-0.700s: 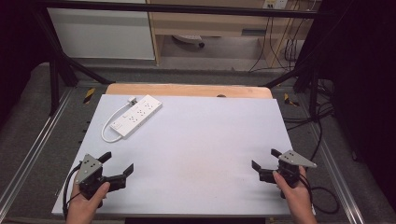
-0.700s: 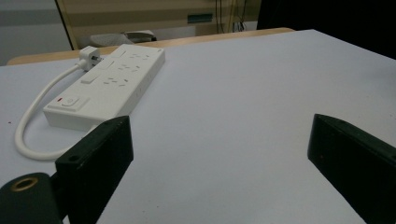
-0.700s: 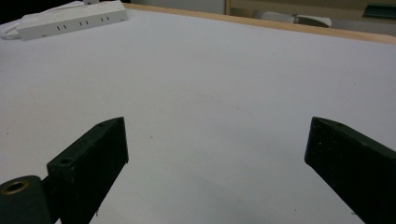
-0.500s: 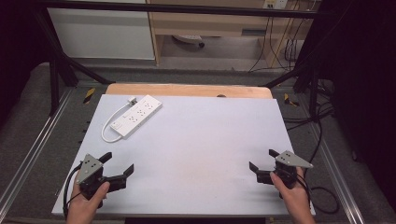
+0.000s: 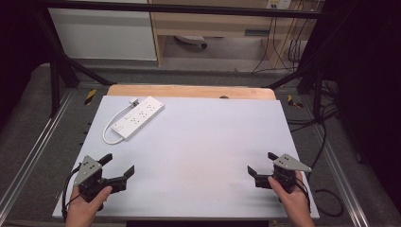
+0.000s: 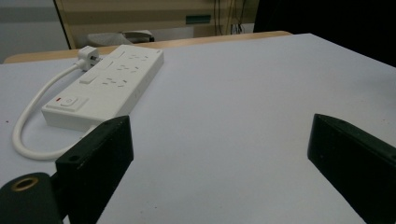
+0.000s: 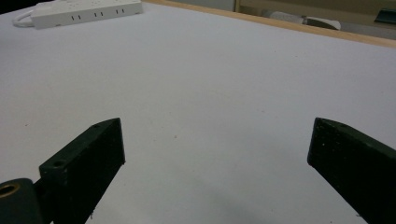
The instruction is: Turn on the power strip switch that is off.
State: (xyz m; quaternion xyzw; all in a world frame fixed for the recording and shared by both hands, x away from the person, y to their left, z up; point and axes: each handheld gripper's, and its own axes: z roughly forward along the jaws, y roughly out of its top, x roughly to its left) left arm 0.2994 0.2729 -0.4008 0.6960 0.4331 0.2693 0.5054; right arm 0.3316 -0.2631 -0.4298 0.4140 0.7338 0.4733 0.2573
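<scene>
A: Progress check, quick. Where's the power strip [image 5: 139, 117]?

B: Far left corner of the table [image 5: 208, 142], lying flat at a slant, untouched. Its short white cord [image 5: 112, 131] loops out on the side toward the left edge, and the plug [image 6: 88, 55] lies at the strip's far end, not plugged into anything I can see.

A: Left gripper [image 5: 116, 167]?

B: Near left corner, held in the person's left hand [image 5: 85, 208]. Jaws wide, nothing between them. In the left gripper view they frame bare table with the strip ahead, off toward the left jaw, well apart from both.

A: Right gripper [image 5: 261, 163]?

B: Near right corner, in the right hand [image 5: 291, 201]. Jaws wide too, empty. In the right gripper view the strip sits way off at the top left.

A: So what's done?

B: Nothing that shows. Both grippers at the near edge, strip at the far side, no contact. I'd call it the very start, everything left to do.

A: Which one goes for it?

B: My guess is the left, it's on the strip's side and points roughly at it. It has to cross most of the table's depth first. What happens with the cord or plug I can't judge from here.
</scene>
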